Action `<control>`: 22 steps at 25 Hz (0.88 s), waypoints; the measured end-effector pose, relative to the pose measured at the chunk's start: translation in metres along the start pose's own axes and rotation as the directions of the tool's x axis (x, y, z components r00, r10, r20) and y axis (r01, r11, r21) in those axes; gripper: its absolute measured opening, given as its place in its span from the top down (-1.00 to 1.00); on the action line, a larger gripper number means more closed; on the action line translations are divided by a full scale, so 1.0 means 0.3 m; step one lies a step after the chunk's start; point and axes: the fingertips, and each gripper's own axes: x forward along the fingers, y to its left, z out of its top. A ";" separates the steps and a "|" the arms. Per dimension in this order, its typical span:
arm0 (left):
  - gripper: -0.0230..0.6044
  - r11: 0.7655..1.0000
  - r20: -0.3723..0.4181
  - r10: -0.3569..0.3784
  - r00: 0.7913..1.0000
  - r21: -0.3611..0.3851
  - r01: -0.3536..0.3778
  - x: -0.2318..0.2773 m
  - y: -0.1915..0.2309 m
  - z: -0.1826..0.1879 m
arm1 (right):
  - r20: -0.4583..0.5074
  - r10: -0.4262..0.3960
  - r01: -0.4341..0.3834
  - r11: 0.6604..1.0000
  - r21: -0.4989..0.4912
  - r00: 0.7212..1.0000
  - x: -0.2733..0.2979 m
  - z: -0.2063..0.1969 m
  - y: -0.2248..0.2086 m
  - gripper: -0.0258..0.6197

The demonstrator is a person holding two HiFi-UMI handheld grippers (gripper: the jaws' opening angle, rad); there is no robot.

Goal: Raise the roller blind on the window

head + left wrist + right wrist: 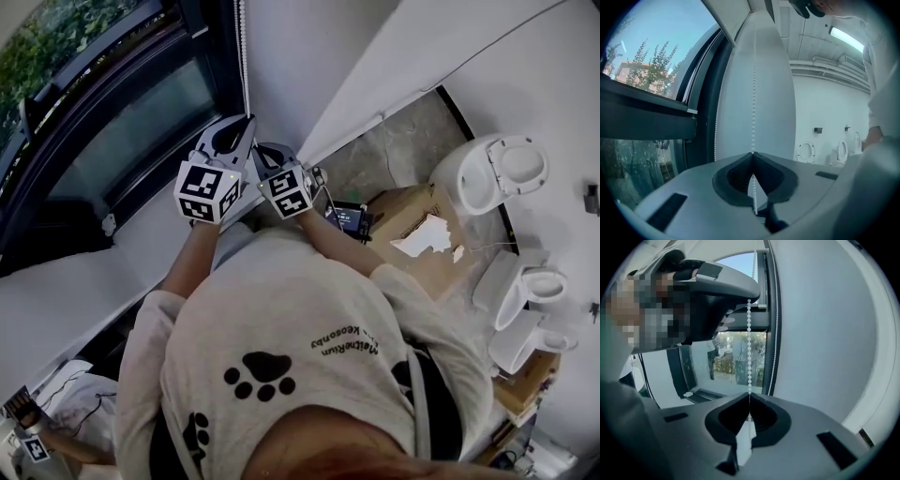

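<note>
A white bead chain [243, 56] hangs beside the dark window frame [112, 112], against the white wall. My left gripper [246, 122] is shut on one strand of it, which runs straight up from the closed jaws [752, 153]. Just below, my right gripper [265, 152] is shut on the same strand [749, 348]. The right gripper view shows the left gripper [749, 298] directly above, with the beads taut between the two. The chain's second strand [717, 122] hangs free nearer the window frame. The glass shows trees and sky; I cannot make out the blind's fabric.
The white sill [159, 230] lies under the window. On the floor to the right are a cardboard box [412, 234] and several white toilets [492, 173]. A small dark device [347, 220] sits by the box. Another person's hand [33, 441] shows at the lower left.
</note>
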 end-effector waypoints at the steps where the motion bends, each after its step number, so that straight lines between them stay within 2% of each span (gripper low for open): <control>1: 0.90 1.000 -0.001 -0.005 1.000 0.006 0.005 0.000 -0.001 -0.005 | 0.002 -0.004 0.004 1.000 0.005 1.000 0.001 -0.005 0.000 0.89; 7: 0.90 0.999 0.009 -0.040 0.999 0.002 0.040 -0.008 0.008 -0.013 | 0.040 0.049 -0.049 0.999 0.006 0.998 0.011 0.006 0.029 0.89; 12: 0.90 0.997 0.030 -0.071 0.997 -0.001 0.071 -0.013 0.023 -0.012 | 0.175 -0.008 0.007 1.000 0.003 0.985 -0.074 0.161 0.001 0.86; 16: 0.90 0.995 0.052 -0.096 0.994 0.006 0.096 -0.009 0.027 -0.009 | 0.269 -0.056 0.049 0.998 0.030 0.962 -0.177 0.308 -0.022 0.71; 19: 0.90 0.994 0.058 -0.113 0.992 0.007 0.113 -0.008 0.022 -0.009 | 0.327 -0.098 0.073 0.993 0.089 0.940 -0.266 0.406 -0.050 0.71; 22: 0.90 0.991 0.064 -0.132 0.989 0.004 0.132 -0.001 0.016 -0.007 | 0.413 -0.132 0.082 0.987 0.138 0.901 -0.368 0.544 -0.084 0.71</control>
